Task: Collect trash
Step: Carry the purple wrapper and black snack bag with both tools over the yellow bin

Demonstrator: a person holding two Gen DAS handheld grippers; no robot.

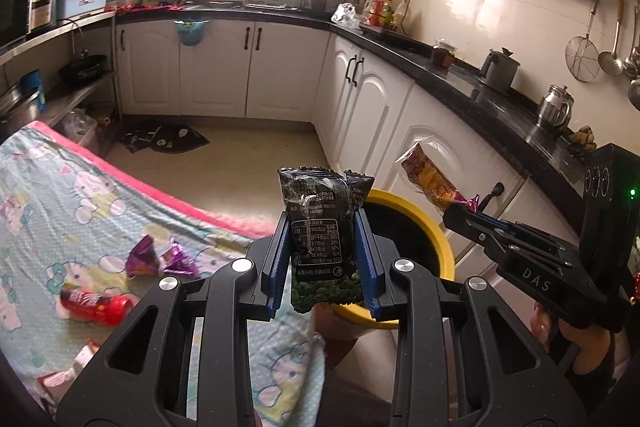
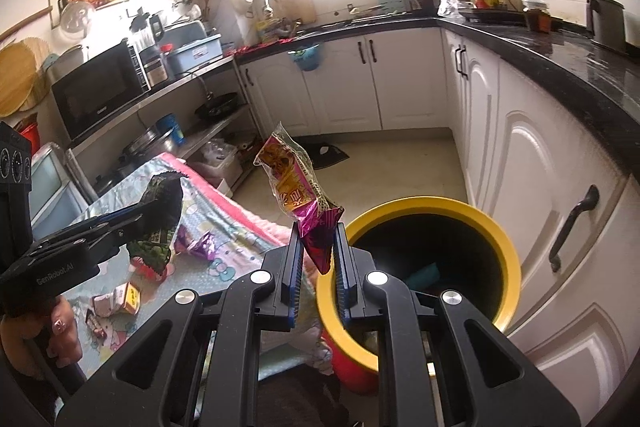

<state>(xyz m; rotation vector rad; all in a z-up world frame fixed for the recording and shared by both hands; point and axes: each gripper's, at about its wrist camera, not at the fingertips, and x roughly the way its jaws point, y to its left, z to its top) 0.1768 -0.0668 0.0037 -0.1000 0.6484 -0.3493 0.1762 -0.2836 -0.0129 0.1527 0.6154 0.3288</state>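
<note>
I've got both hands loaded: left gripper (image 1: 322, 255) pinching the black packet (image 1: 320, 227), right gripper (image 2: 318, 263) squeezing the pink wrapper (image 2: 298, 195). Bin (image 2: 492, 223) sits at my 1 o'clock, close. Next I'd swing over its mouth and let go, I reckon.
</note>
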